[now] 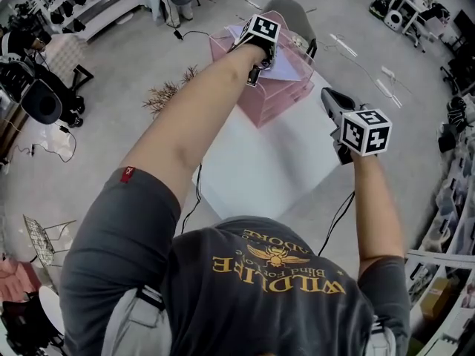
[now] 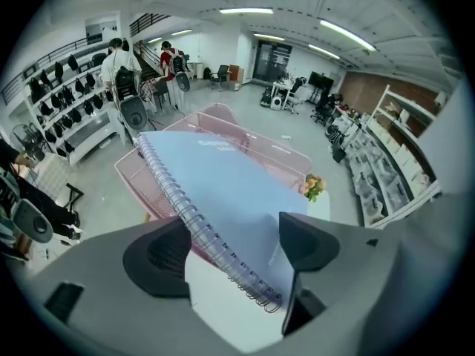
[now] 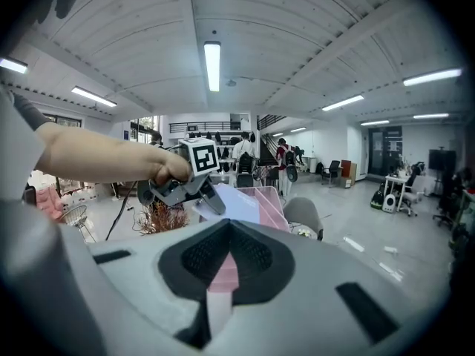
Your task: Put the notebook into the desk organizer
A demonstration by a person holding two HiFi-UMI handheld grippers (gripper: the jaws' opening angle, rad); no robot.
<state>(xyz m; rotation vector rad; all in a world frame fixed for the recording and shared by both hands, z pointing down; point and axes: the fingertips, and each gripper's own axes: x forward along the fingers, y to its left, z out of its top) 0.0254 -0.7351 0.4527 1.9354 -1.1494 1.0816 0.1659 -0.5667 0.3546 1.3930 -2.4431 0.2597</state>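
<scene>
A pale blue spiral-bound notebook (image 2: pixel 223 184) lies slanted on top of the pink mesh desk organizer (image 2: pixel 133 176). In the head view, the notebook (image 1: pixel 288 64) shows as a light sheet on the organizer (image 1: pixel 276 99) at the far end of the white table (image 1: pixel 274 162). My left gripper (image 2: pixel 234 247) hovers over the notebook's near corner, jaws wide apart, and neither pad presses on it. From the head view, the left gripper (image 1: pixel 256 71) is stretched out over the organizer. My right gripper (image 1: pixel 332 97) hangs to the right of the organizer with its pads together and nothing held.
A grey chair (image 1: pixel 293 13) stands behind the organizer. A dried plant (image 1: pixel 167 95) sits on the floor left of the table. A small flower bunch (image 2: pixel 313 187) is at the table's far corner. People (image 2: pixel 115 58) stand by shelves far off.
</scene>
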